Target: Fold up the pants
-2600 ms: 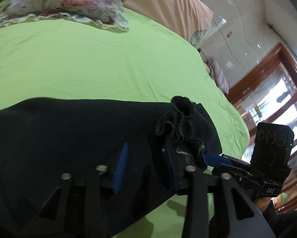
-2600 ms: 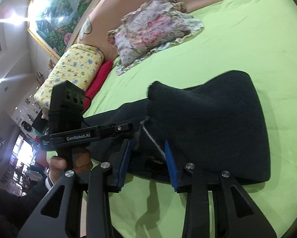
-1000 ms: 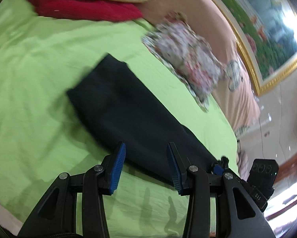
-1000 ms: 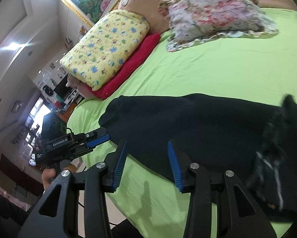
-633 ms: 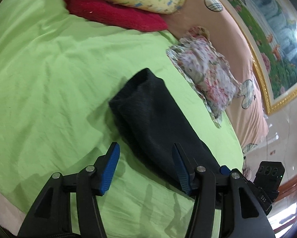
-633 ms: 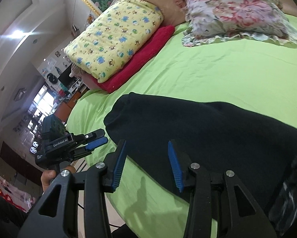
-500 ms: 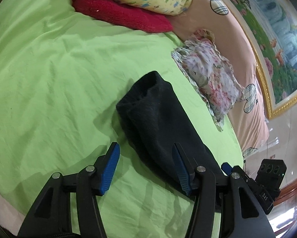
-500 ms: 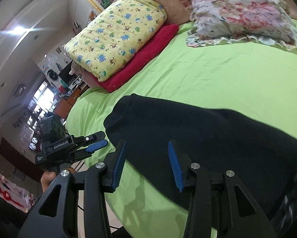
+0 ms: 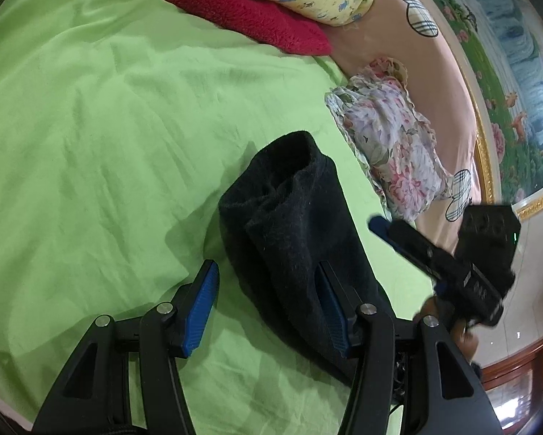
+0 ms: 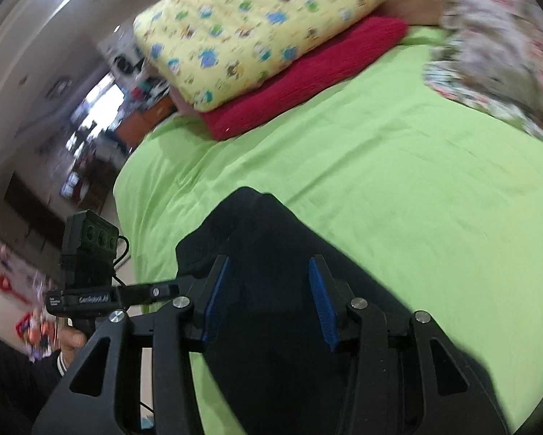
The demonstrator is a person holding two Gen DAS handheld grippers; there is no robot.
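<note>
Pants (image 9: 300,239), black, folded into a long strip on the green bed (image 9: 90,145), open cuff end toward the pillows. Left tongs (image 9: 267,308) spread wide, straddling the strip's near edge, gripping nothing. Right tongs (image 10: 271,297) also wide, hovering over dark cloth, nothing held.

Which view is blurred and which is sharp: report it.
Right wrist view: motion-smeared, yellow pillow and room behind streaky, though the tongs stay crisp. Left wrist view: mostly sharp, pants weave readable, only the other tool smeared.
</note>
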